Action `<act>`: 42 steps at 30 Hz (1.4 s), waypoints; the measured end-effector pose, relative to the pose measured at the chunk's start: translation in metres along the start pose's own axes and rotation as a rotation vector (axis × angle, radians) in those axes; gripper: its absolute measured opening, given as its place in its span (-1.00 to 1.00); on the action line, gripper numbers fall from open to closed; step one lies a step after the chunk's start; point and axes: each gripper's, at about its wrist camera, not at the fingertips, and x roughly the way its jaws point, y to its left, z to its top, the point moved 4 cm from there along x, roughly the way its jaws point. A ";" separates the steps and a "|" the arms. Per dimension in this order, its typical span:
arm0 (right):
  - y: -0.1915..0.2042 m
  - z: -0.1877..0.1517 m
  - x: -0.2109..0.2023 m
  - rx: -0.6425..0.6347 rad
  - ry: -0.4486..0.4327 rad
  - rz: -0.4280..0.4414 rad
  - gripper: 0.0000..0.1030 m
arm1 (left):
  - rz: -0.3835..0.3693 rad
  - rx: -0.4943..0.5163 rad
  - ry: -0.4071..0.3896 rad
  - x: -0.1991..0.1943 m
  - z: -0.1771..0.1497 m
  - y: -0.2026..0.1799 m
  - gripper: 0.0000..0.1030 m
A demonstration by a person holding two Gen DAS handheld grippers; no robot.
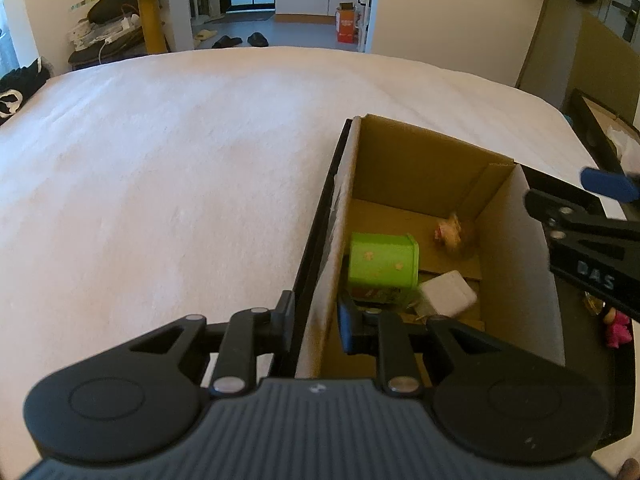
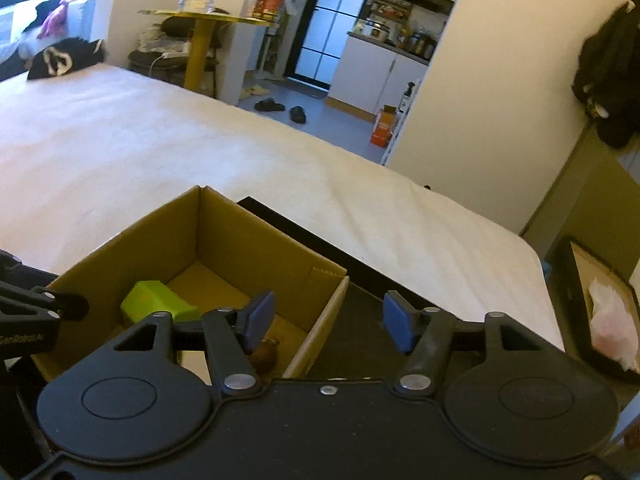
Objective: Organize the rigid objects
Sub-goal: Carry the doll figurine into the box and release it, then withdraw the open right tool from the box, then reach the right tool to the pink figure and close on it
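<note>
We clamped left gripper (image 1: 314, 324) on cardboard box (image 1: 420, 160) wall; right gripper (image 2: 328, 322) straddled opposite wall, released; green tin (image 1: 382, 266) inside.

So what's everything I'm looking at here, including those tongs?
cardboard box: one, brown, open-topped, on the bed
green tin: one, bright green, inside the box by its left wall
white block: one, white, inside the box beside the tin
small blurred item: one, tan-pink, box's far corner
bed cover: one, white, under the box
yellow table: one, yellow, beyond the bed
slippers: two, black, on the floor
left tongs: one, black, clamped on the box's left wall
right tongs: one, black with blue pads, open, astride the box's right wall
</note>
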 end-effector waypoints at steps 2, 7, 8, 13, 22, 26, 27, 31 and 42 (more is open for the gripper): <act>-0.004 -0.004 -0.005 0.027 0.007 0.000 0.16 | 0.000 -0.005 -0.001 -0.001 0.001 0.000 -0.58; -0.014 -0.016 -0.016 0.085 0.019 0.000 0.16 | 0.001 0.003 -0.004 -0.002 0.000 -0.002 -0.58; -0.017 -0.017 -0.017 0.097 0.021 0.001 0.16 | 0.003 0.005 -0.005 -0.002 0.000 -0.002 -0.58; -0.025 -0.028 -0.027 0.144 0.027 -0.005 0.17 | 0.014 0.015 -0.009 -0.004 0.000 -0.005 -0.58; -0.045 -0.062 -0.032 0.211 0.063 -0.010 0.17 | 0.043 0.039 -0.027 -0.012 0.000 -0.011 -0.50; -0.056 -0.076 -0.034 0.239 0.075 -0.022 0.17 | 0.061 0.054 -0.025 -0.013 -0.001 -0.013 -0.48; -0.058 -0.079 -0.034 0.247 0.077 -0.024 0.17 | 0.065 0.054 -0.023 -0.013 0.000 -0.013 -0.45; -0.070 -0.092 -0.033 0.286 0.093 -0.038 0.17 | 0.056 0.047 -0.021 -0.013 0.001 -0.013 -0.21; -0.110 -0.133 -0.020 0.465 0.117 -0.121 0.15 | 0.124 0.078 -0.045 -0.017 0.005 -0.018 0.42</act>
